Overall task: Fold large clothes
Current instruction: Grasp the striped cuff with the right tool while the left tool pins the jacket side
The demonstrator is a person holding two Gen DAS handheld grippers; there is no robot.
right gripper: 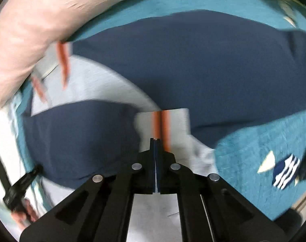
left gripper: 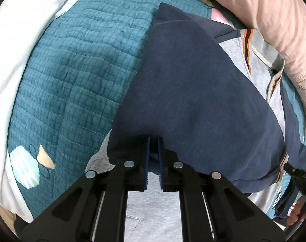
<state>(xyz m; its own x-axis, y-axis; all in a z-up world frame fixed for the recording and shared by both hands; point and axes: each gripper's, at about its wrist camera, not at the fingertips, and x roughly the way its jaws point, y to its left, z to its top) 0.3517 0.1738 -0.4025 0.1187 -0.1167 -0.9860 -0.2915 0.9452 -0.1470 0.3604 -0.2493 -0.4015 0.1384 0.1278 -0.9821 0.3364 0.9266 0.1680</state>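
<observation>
Wrist views, both grippers pointing down at a bed. No container appeared in either view. The garment (left gripper: 193, 92) — a large navy and grey top with orange-and-black striped trim (left gripper: 246, 46) — lay spread on a teal quilted bedspread (left gripper: 72, 70), with a pink quilt (left gripper: 274, 20) bunched along its far side and a white pillow (left gripper: 21, 50) at the opposite edge.

Left gripper (left gripper: 155, 141): blue pads drawn nearly together, a fold of navy cloth pinched between their tips; grey fabric lay directly beneath the gripper body. Right gripper (right gripper: 157, 141): pads likewise closed, clamped on the grey striped edge (right gripper: 163, 121) of the garment, which ran straight ahead from the tips, with navy panels to either side.

The right wrist view was smeared by motion blur, so seams and trim there read only as streaks. The patchwork motifs (right gripper: 282, 171) on the bedspread were indistinct. Each view caught the other gripper at its margin — a dark shape with part of a hand (left gripper: 296, 215) at the lower right of the left view — cut off by the lens edge. How much of the garment extended beyond the frames could not be told.
</observation>
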